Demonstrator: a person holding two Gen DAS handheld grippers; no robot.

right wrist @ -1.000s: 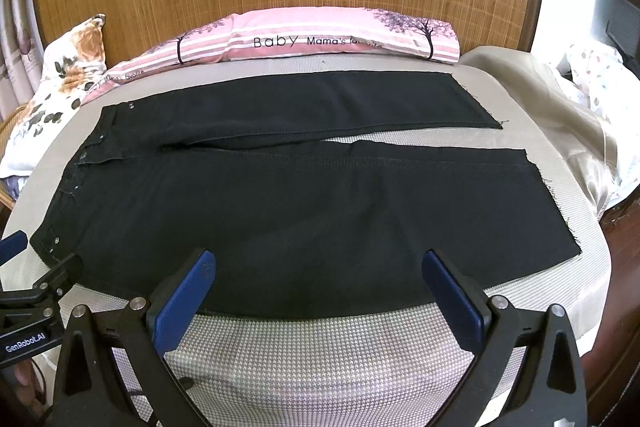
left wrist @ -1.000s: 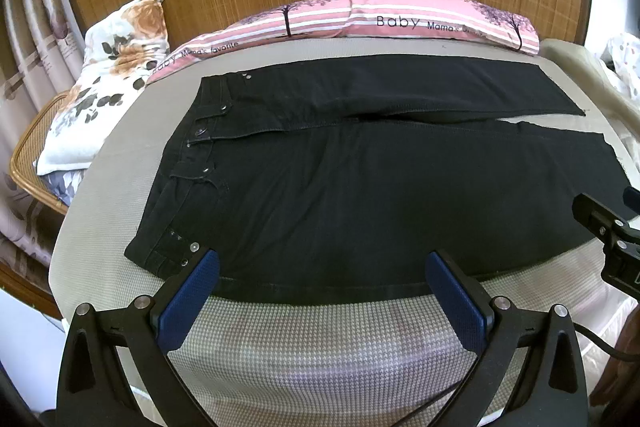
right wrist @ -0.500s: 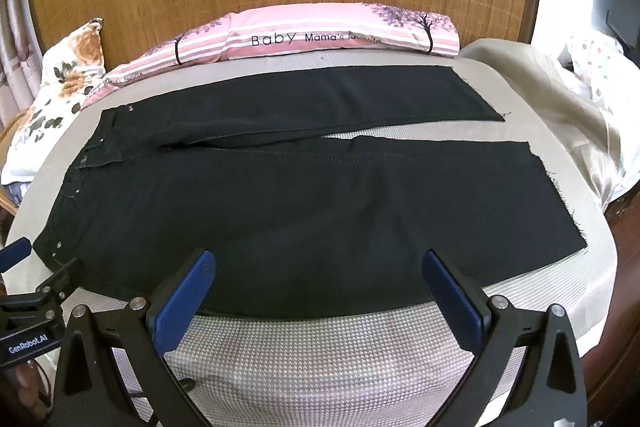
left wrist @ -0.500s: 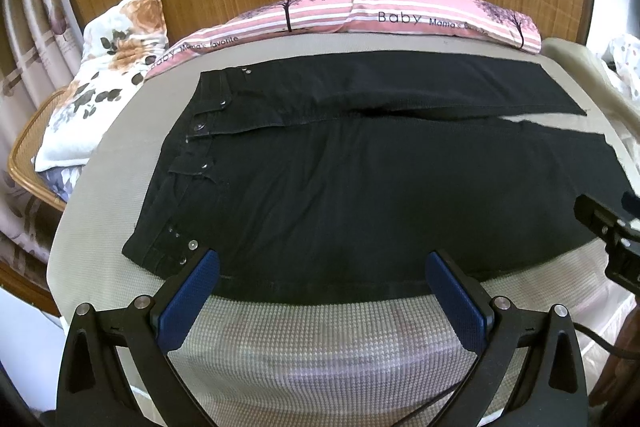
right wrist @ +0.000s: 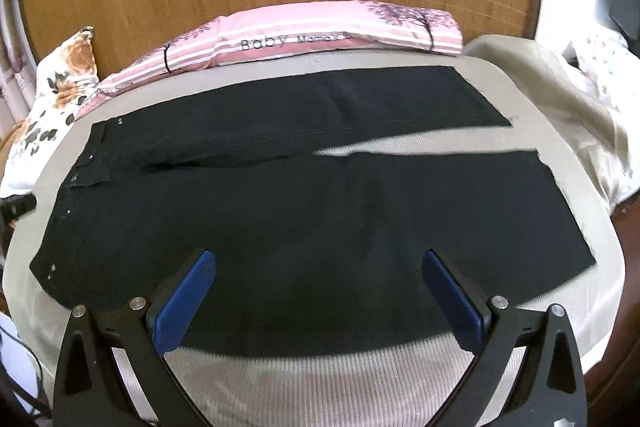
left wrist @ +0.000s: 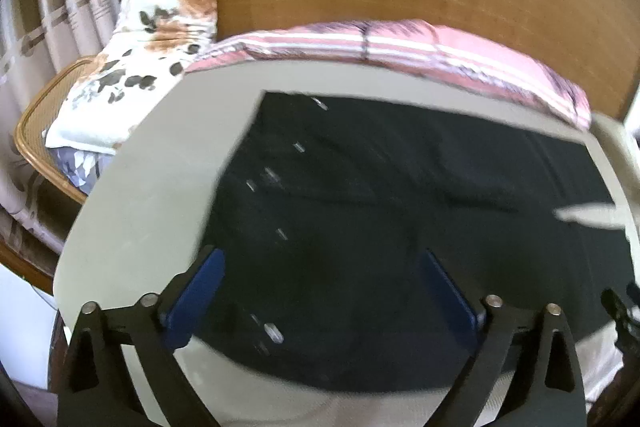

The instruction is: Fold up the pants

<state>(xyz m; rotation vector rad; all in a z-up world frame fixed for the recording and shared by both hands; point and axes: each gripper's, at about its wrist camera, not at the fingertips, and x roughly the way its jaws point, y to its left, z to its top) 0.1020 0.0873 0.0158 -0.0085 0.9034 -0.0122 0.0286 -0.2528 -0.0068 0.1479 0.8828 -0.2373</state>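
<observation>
On bed | pants lengthwise, waistband left | left fingers closing, empty | right fingers wide

Left gripper has swung over toward the waistband end of the pants: a second ago its blue pads sat at the near hem edge over the bed, now the waistband rivets fall between them, the view is motion-blurred, and the floral pillow looms larger at left. Its jaws are closing slightly, with cloth under them but not pinched. Right gripper has crept forward a bit, its pads now framed over the near pant leg instead of the bare bed edge.
</observation>
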